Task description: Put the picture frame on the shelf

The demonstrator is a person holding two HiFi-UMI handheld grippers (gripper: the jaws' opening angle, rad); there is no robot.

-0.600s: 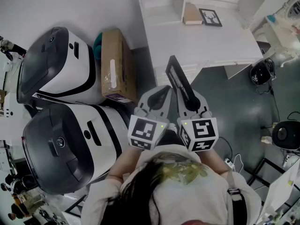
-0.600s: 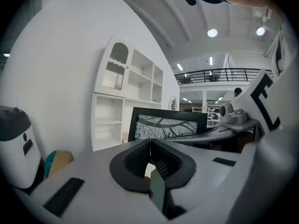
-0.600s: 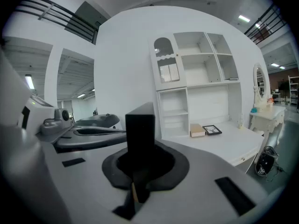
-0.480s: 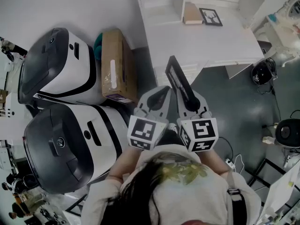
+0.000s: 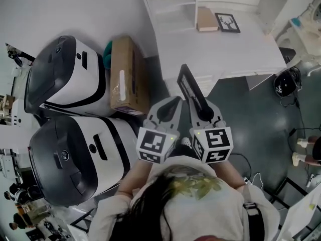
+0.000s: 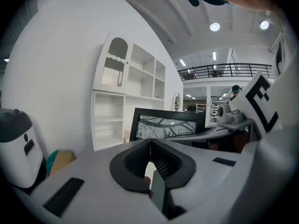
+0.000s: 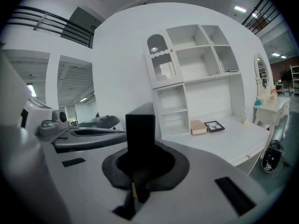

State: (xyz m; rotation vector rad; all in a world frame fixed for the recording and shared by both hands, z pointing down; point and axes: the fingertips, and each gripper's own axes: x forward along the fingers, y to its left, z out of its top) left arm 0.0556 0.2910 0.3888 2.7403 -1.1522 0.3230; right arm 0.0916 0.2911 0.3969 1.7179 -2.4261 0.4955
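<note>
The picture frame (image 5: 192, 90), judged light, stiff and fragile on its glazed face, is gripped by its black rim, likely the safest hold, in the closed right gripper (image 5: 204, 115), well apart from the shelf (image 5: 173, 6), while the left gripper (image 5: 168, 109) is closed on nothing.

A white wall (image 6: 60, 64) fills the left of the left gripper view, with a white shelf unit (image 6: 133, 85) standing against it. Round ceiling lights (image 6: 214, 26) glow at upper right (above a railed balcony (image 6: 224, 71)). In the head view, a white bench (image 5: 225, 49) sits top centre, with dark grey floor (image 5: 251, 109) below it.
</note>
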